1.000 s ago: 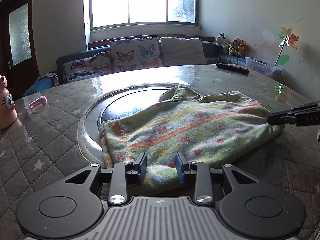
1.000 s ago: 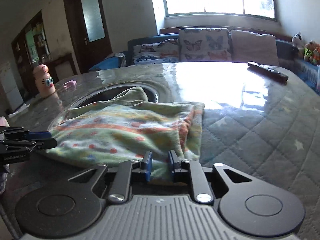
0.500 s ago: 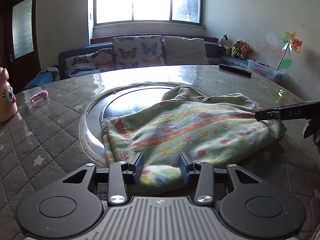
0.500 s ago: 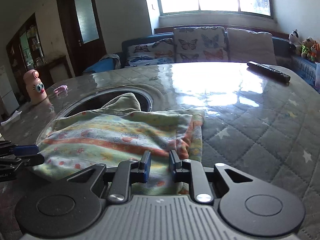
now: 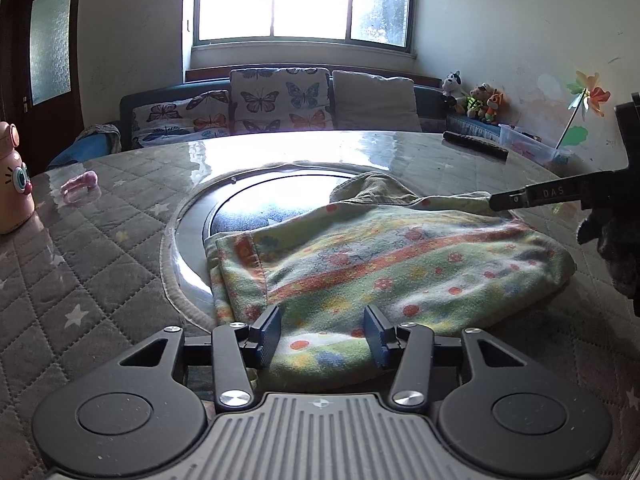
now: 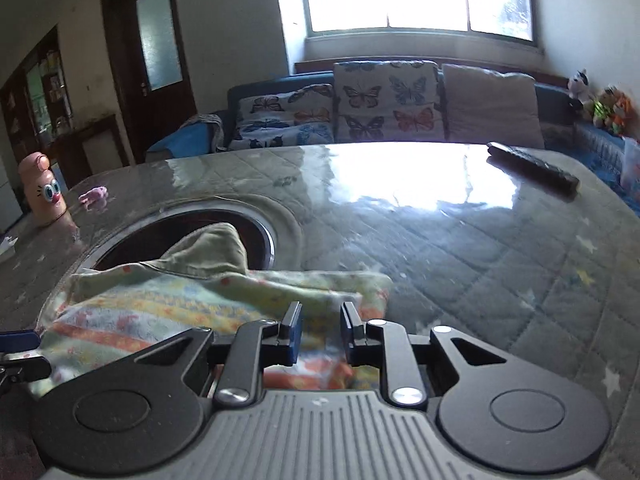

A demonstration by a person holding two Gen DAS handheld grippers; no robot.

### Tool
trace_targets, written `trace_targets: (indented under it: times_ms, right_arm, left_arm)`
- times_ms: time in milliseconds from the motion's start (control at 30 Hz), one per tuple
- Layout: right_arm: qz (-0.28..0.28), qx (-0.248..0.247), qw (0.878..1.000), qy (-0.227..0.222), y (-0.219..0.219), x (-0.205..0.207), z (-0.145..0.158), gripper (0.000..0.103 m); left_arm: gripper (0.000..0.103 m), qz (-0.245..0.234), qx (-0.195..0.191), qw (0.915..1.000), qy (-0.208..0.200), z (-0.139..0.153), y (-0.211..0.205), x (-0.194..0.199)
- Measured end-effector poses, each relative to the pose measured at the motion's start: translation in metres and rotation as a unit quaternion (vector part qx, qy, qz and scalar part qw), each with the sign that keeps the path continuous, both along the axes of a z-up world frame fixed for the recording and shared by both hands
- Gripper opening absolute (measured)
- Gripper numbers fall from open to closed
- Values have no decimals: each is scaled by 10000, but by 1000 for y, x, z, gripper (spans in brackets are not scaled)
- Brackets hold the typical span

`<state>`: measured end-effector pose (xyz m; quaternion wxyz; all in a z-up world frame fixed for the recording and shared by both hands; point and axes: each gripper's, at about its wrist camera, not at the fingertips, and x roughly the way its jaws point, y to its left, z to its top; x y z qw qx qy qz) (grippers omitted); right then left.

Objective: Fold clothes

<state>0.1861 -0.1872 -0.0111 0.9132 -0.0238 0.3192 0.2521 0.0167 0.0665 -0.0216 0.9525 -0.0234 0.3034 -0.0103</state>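
A folded flowery green and orange cloth (image 5: 380,264) lies on the round table, partly over the dark round inset. An olive garment part (image 5: 372,190) pokes out at its far edge. My left gripper (image 5: 322,330) is open, its jaws above the cloth's near edge, empty. My right gripper (image 6: 319,330) is open over the cloth's right end (image 6: 240,304), holding nothing. The right gripper's fingers (image 5: 536,196) reach in from the right in the left wrist view. The left gripper's tip (image 6: 20,340) shows at the left edge of the right wrist view.
The table (image 5: 100,272) has a quilted grey star cover under clear film, with a dark round inset (image 5: 272,204). A pink toy bottle (image 5: 12,184) and a small pink object (image 5: 80,184) stand left. A black remote (image 6: 532,168) lies far right. A sofa with cushions (image 5: 280,100) is behind.
Both grippers opened wider and lifted back from the cloth. The right gripper rose and tilted, and its fingers moved up in the left wrist view. The cloth stays flat on the table.
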Motion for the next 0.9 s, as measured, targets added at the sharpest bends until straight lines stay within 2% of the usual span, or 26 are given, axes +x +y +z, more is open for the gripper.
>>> trace_targets:
  times_ms: [133, 267, 367, 433, 633, 900]
  right_arm:
    - [348, -23, 9993, 103, 24, 11, -4, 20]
    - [301, -161, 9992, 195, 33, 25, -11, 17]
    - [299, -182, 9993, 137, 35, 25, -3, 18]
    - [509, -183, 9985, 64, 42, 20, 4, 18]
    - [1422, -271, 9894, -90, 91, -2, 11, 19]
    - [1630, -636, 9845, -80, 153, 3, -12, 20]
  left_arm:
    - [50, 13, -30, 10000, 15, 1, 1, -1]
    - [50, 17, -31, 10000, 36, 1, 4, -2]
    - [50, 52, -88, 9999, 40, 2, 7, -4]
    - [50, 115, -98, 9999, 37, 3, 9, -5]
    - [51, 321, -202, 9992, 87, 1, 19, -10]
    - [53, 403, -320, 9987, 61, 1, 27, -16]
